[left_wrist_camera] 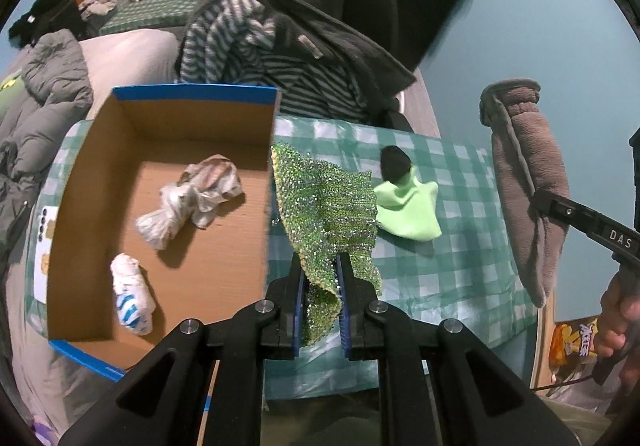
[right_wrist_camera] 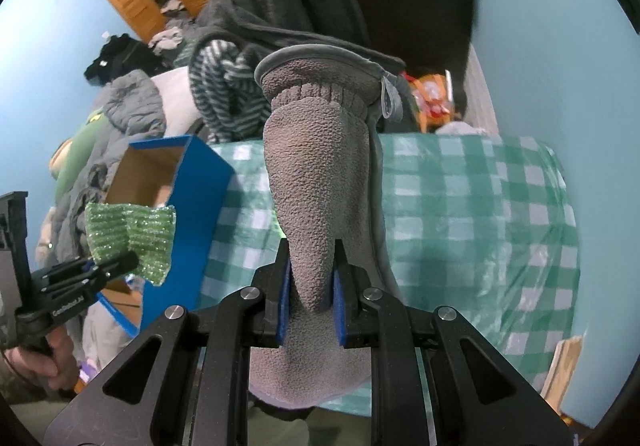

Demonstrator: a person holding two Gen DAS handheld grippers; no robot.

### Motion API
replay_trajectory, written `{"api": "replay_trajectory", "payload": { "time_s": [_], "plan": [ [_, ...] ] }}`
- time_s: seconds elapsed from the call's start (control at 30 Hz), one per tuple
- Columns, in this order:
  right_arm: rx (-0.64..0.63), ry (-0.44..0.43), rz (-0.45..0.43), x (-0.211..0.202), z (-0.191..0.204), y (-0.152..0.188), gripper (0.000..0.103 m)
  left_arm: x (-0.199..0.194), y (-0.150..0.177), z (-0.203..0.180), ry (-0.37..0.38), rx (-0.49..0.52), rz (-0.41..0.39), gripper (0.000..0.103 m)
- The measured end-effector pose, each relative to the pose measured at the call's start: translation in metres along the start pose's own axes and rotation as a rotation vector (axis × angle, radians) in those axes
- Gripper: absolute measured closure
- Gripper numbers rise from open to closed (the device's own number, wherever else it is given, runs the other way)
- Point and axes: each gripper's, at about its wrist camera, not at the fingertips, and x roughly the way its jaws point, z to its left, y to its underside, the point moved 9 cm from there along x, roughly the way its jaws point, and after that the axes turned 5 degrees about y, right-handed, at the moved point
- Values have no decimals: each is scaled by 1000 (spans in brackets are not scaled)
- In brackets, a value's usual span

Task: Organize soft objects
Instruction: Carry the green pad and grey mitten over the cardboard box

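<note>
My left gripper (left_wrist_camera: 320, 266) is shut on a sparkly green mesh cloth (left_wrist_camera: 326, 202), which hangs above the checked tablecloth (left_wrist_camera: 452, 246) just right of the cardboard box (left_wrist_camera: 192, 102); the same cloth (right_wrist_camera: 132, 236) and left gripper (right_wrist_camera: 120, 262) show at the left of the right wrist view. My right gripper (right_wrist_camera: 310, 258) is shut on a grey fleece mitten (right_wrist_camera: 316, 166), lifted off the table; the mitten (left_wrist_camera: 524, 182) hangs at the right of the left wrist view. A lime-green cloth (left_wrist_camera: 410, 210) with a black piece (left_wrist_camera: 394, 162) lies on the table.
The blue-rimmed box (right_wrist_camera: 192, 198) holds a knotted pale cloth (left_wrist_camera: 192, 198) and a rolled white-and-blue sock (left_wrist_camera: 132, 294). Behind the table a chair (left_wrist_camera: 304, 30) is piled with grey and striped clothes. A snack packet (left_wrist_camera: 572, 342) lies at the lower right, a phone (left_wrist_camera: 44, 246) left of the box.
</note>
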Motion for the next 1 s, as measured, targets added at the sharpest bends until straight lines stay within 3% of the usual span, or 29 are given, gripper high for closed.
{"api": "replay_trajectory", "payload": {
  "time_s": [0.33, 1.0],
  "plan": [
    [-92, -67, -1, 9, 53, -18, 87, -21, -6, 31, -33, -71, -49, 89],
    [-315, -195, 50, 54, 193, -34, 87, -44, 3, 137, -114, -218, -67, 89]
  ]
}}
